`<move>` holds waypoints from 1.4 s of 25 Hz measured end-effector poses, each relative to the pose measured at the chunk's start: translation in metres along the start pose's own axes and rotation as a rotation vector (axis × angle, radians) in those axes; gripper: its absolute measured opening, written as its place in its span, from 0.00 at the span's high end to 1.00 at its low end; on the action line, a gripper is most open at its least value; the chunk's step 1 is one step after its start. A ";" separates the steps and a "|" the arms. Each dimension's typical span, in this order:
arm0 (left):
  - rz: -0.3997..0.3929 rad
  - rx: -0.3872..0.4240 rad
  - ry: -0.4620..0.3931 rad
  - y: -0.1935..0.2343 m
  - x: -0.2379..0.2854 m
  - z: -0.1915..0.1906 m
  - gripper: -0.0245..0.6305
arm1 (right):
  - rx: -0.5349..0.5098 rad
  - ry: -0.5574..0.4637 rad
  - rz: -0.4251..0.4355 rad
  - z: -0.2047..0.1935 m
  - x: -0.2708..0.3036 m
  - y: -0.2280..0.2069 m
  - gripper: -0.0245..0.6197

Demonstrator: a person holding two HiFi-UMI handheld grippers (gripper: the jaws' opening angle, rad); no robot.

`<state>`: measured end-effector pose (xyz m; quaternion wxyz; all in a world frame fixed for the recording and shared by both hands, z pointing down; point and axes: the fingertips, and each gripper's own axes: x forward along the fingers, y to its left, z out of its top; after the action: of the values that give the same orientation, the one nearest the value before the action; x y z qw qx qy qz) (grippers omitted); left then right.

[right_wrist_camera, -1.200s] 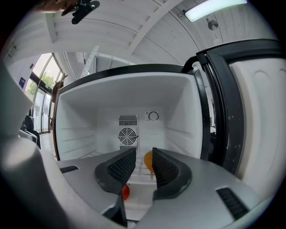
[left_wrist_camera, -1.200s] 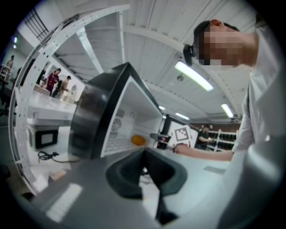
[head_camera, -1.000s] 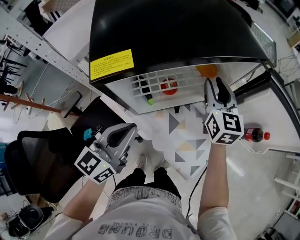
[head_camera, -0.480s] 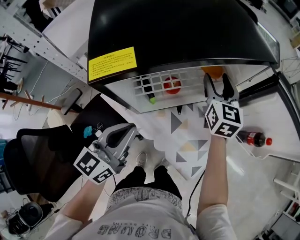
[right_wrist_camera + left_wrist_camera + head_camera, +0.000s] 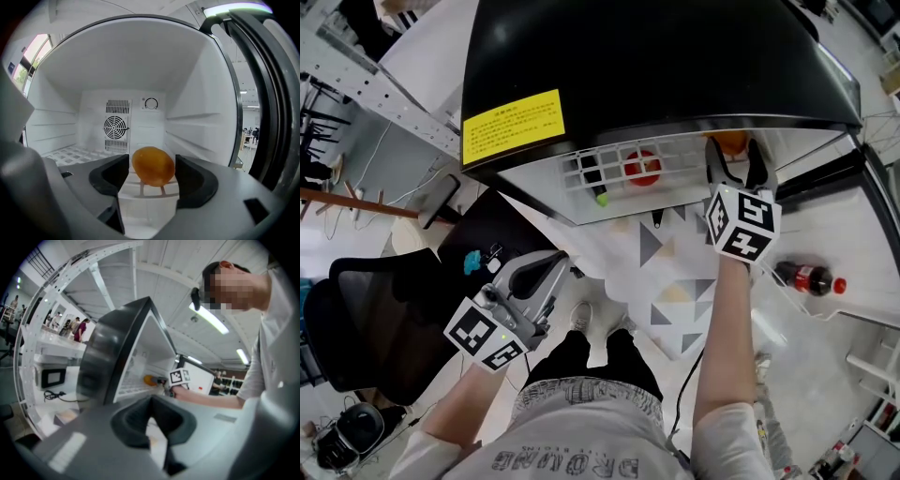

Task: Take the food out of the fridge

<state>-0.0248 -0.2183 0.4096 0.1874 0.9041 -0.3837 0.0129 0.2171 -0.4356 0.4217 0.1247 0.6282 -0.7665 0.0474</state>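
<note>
The small black fridge point(image 5: 656, 66) stands open with a white wire shelf point(image 5: 675, 159) inside. On the shelf lie an orange fruit point(image 5: 731, 142), a red fruit point(image 5: 642, 167) and a dark item with a green tip point(image 5: 597, 187). My right gripper point(image 5: 733, 152) reaches into the fridge's right side. Its jaws are opening, one on each side of the orange fruit point(image 5: 153, 166), and the pads do not press on it. My left gripper point(image 5: 561, 261) hangs low in front of the fridge, shut and empty. From the left gripper view, the orange fruit point(image 5: 149, 379) shows on the shelf.
The fridge door point(image 5: 862, 234) swings open at the right, with a cola bottle point(image 5: 806, 278) in its rack. A black office chair point(image 5: 375, 319) stands at the lower left. The fridge's back wall has a fan grille point(image 5: 116, 125).
My right gripper has pushed forward into the fridge and its jaws have spread wide around the orange fruit. The left gripper has stayed in place.
</note>
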 end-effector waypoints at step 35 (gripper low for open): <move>0.004 -0.020 0.002 0.003 -0.007 -0.011 0.96 | -0.015 -0.008 -0.020 -0.002 0.007 0.002 0.53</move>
<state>-0.0306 -0.2123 0.4194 0.1969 0.9015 -0.3852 0.0104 0.2145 -0.4418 0.4255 0.1267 0.6349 -0.7612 0.0381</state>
